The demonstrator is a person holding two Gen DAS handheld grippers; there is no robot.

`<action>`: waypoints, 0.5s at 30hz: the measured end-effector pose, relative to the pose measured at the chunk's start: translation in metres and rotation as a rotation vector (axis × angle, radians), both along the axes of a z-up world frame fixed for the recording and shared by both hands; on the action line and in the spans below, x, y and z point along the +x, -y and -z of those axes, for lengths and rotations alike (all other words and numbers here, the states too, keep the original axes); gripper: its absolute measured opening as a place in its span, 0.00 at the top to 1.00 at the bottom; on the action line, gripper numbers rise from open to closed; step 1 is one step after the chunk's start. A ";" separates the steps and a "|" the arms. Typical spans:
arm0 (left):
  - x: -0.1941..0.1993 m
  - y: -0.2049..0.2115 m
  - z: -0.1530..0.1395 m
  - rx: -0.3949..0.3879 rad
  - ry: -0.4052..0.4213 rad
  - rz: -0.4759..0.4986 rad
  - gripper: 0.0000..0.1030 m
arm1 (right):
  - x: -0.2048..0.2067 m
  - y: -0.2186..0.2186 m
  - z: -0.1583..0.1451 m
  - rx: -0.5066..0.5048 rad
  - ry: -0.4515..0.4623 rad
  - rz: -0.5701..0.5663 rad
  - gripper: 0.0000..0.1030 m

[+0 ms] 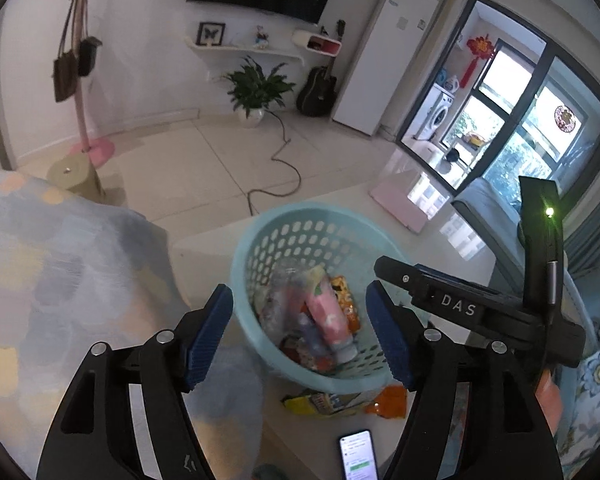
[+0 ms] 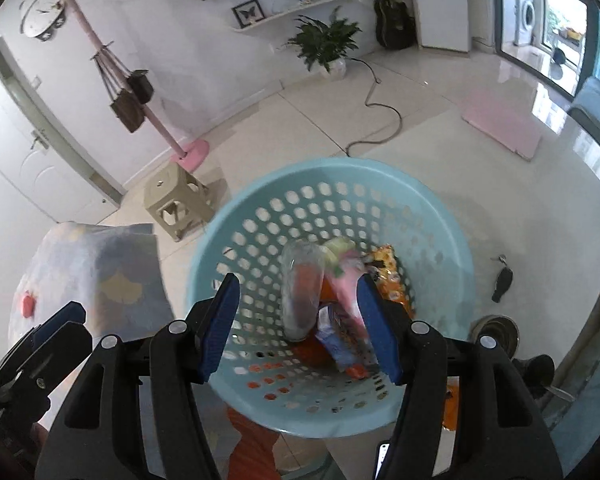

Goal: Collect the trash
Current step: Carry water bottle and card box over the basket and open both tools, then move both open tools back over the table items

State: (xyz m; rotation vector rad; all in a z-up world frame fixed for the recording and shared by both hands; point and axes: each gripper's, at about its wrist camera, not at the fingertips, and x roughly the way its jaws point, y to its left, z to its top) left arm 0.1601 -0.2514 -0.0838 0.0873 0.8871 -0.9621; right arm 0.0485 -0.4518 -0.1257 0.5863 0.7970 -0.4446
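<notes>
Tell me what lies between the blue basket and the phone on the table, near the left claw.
In the left wrist view, crumpled snack wrappers, yellow and orange, lie on the table between the blue basket and the phone. The left claw hangs open above.

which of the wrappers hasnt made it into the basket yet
The yellow and orange wrapper lying on the surface in front of the blue basket, near the phone. The other wrappers sit inside the basket.
</notes>
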 end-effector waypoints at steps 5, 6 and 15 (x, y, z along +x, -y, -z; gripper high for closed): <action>0.000 -0.038 -0.022 -0.043 0.039 -0.062 0.34 | 0.000 -0.033 -0.035 -0.046 0.120 -0.085 0.44; 0.001 -0.045 -0.025 -0.052 0.044 -0.077 0.34 | 0.000 -0.041 -0.041 -0.056 0.142 -0.104 0.44; 0.013 -0.152 -0.059 -0.121 0.109 -0.315 0.34 | 0.030 -0.130 -0.080 -0.131 0.242 -0.323 0.44</action>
